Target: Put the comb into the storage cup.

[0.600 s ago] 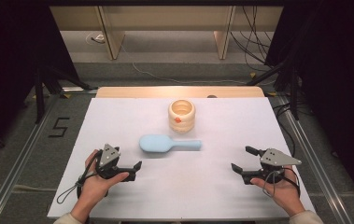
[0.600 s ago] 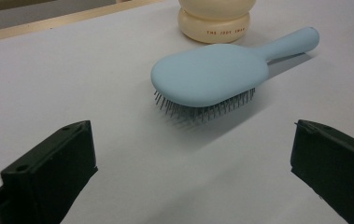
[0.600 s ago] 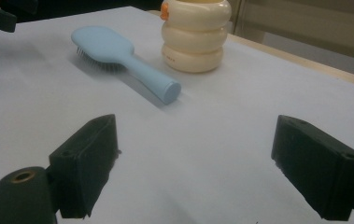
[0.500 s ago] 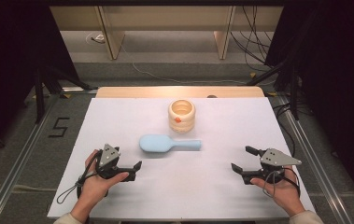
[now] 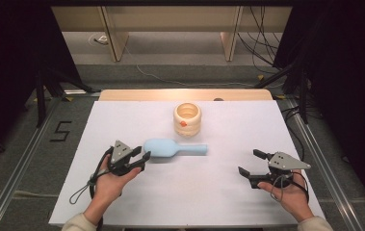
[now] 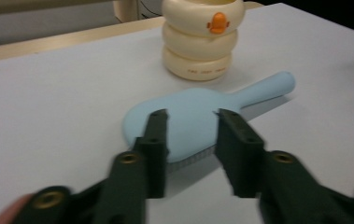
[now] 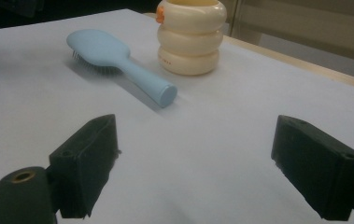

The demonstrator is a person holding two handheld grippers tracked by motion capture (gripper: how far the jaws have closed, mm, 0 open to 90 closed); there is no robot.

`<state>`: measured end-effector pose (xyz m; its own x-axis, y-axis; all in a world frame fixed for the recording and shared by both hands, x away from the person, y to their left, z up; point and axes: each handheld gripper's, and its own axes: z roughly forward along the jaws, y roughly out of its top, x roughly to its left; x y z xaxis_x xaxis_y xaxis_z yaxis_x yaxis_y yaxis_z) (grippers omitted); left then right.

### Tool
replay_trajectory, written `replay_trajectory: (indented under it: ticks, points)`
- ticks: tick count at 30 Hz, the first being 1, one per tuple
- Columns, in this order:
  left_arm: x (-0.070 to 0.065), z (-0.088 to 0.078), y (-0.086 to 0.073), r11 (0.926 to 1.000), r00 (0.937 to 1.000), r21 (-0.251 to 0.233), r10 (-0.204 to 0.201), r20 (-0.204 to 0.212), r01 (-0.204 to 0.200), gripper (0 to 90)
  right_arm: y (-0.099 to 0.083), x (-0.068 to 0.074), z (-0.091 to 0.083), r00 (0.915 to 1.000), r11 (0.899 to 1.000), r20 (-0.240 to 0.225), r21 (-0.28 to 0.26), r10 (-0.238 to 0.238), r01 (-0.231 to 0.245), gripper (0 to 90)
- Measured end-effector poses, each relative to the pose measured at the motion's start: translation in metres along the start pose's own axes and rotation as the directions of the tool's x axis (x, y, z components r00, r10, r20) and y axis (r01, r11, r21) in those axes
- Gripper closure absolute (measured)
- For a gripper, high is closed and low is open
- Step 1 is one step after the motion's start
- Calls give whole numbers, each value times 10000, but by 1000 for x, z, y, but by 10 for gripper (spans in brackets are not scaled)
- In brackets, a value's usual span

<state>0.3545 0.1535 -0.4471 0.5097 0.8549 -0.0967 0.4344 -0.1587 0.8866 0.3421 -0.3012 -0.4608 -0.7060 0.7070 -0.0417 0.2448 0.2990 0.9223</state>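
A light blue hairbrush (image 5: pixel 170 148) lies bristles down on the white table (image 5: pixel 209 192), handle pointing right. Behind it stands a cream ringed cup (image 5: pixel 187 119) with an orange mark. My left gripper (image 5: pixel 143 161) sits at the left end of the brush head. In the left gripper view its jaws (image 6: pixel 192 116) stand a little apart in front of the brush head (image 6: pixel 188 105), with the cup (image 6: pixel 200 44) beyond; the pads do not press on it. My right gripper (image 5: pixel 250 162) rests near the table's front right, wide open and empty (image 7: pixel 195 123). It looks toward the brush (image 7: pixel 104 49) and cup (image 7: pixel 191 39).
A wooden strip (image 5: pixel 136 95) runs along the table's far edge. Metal rails flank the table, with a painted "5" (image 5: pixel 60 131) on the floor at left. Cables (image 5: pixel 262 57) trail on the floor behind. White tabletop lies between the two grippers.
My left gripper has moved forward and slightly right, up to the brush head. The right gripper, brush and cup have stayed put.
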Motion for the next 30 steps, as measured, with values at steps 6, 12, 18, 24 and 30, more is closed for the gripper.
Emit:
replay_trajectory:
  ticks: [6, 12, 18, 24, 30]
  points:
    - [-24, 36, 18, 9950, 9952, 965, -336, 918, 246, 897, 0, 0, 1, 10000, 10000, -9, 26, 13, -13, 158]
    - [-54, 75, 35, 9882, 9950, 1531, -122, 991, -31, 899, 0, -1, 1, 10000, 10000, -27, -12, 3, -3, 158]
    - [-65, 110, 48, 9801, 9958, 1982, -321, 852, 147, 900, 0, -1, 1, 10000, 10000, -30, -9, 26, -26, 158]
    - [-72, 133, 55, 9664, 9970, 2562, -374, 677, 189, 900, 0, -1, 1, 10000, 10000, -74, -22, 29, -29, 158]
    - [-78, 149, 60, 9607, 9990, 2774, -99, 440, -27, 900, 0, -1, 1, 9999, 10000, -90, -24, 50, -51, 159]
